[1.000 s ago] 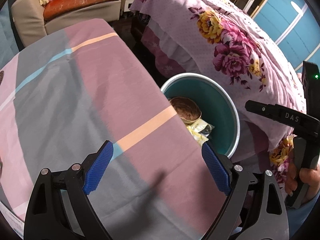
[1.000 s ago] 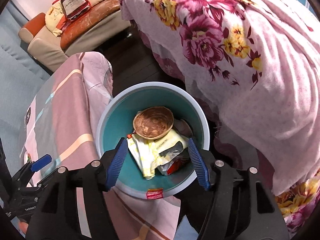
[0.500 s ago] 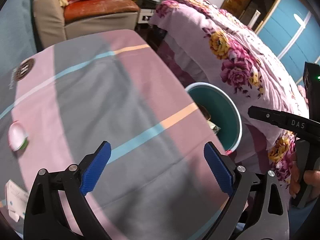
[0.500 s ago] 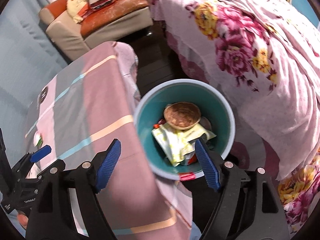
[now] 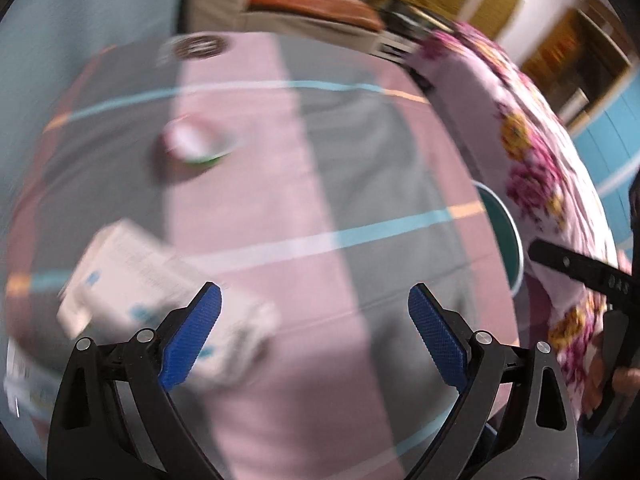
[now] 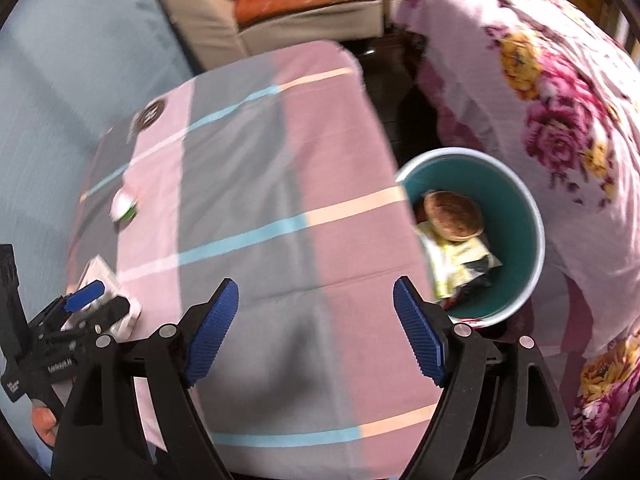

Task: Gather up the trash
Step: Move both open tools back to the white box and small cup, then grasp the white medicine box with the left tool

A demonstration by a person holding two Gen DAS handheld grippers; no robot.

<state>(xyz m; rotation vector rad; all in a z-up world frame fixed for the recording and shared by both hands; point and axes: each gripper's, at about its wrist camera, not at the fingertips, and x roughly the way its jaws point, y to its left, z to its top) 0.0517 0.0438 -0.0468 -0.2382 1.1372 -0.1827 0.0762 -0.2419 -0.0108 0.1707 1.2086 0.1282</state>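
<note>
bin: round teal plastic bin [image 6: 516, 184], upright beside the tablecloth's right edge, holding wrappers
carton: white blue-printed carton [image 5: 160, 300], flat near left edge
cup: small white green-rimmed cup [image 5: 196, 144], toward far-left corner

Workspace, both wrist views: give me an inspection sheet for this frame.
Surface: table under a pink, grey and striped cloth.
Job's things: teal bin beside the table, already holding a brown bowl and wrappers; white carton and small round white-green item on the cloth.
Clutter: nothing seen.
Grippers: left gripper open, empty; right gripper open, empty, jaws just widened.
Cables: nothing seen.
Surroundings: floral bedspread, armchair.
</note>
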